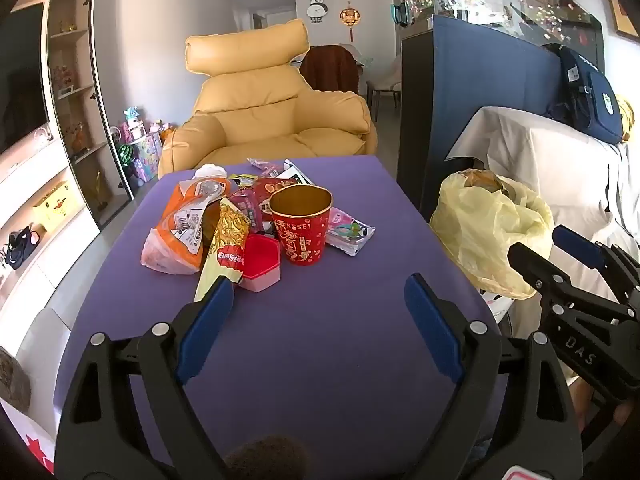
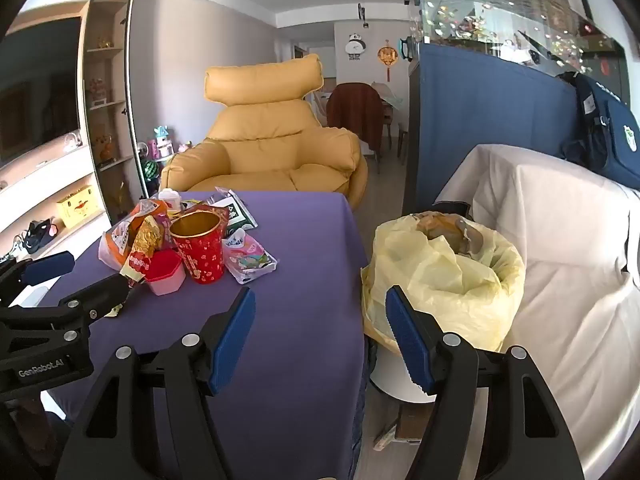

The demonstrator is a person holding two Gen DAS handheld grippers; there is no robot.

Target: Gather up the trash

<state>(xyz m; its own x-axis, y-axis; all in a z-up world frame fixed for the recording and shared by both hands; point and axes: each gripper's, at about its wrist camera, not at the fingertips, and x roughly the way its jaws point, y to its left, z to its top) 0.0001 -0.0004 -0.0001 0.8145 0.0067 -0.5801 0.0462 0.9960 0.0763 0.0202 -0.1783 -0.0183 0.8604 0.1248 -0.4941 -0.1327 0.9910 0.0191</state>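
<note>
A heap of trash lies on the purple table (image 1: 320, 320): a red paper cup (image 1: 301, 229), a pink box (image 1: 262, 261), an orange bag (image 1: 182, 224), a gold and red wrapper (image 1: 227, 245) and a pastel packet (image 1: 348, 232). My left gripper (image 1: 320, 300) hovers open just short of the heap, nothing between its fingers. My right gripper (image 2: 320, 312) hangs open over the table's right edge, empty, between the red cup (image 2: 200, 248) and the bin lined with a yellow bag (image 2: 444, 276). That bin (image 1: 488, 232) stands right of the table.
A yellow armchair (image 1: 276, 108) stands behind the table. A sofa under a white sheet (image 2: 560, 260) is right of the bin, with a blue partition (image 1: 472, 92) behind it. Shelves (image 1: 68, 92) line the left wall.
</note>
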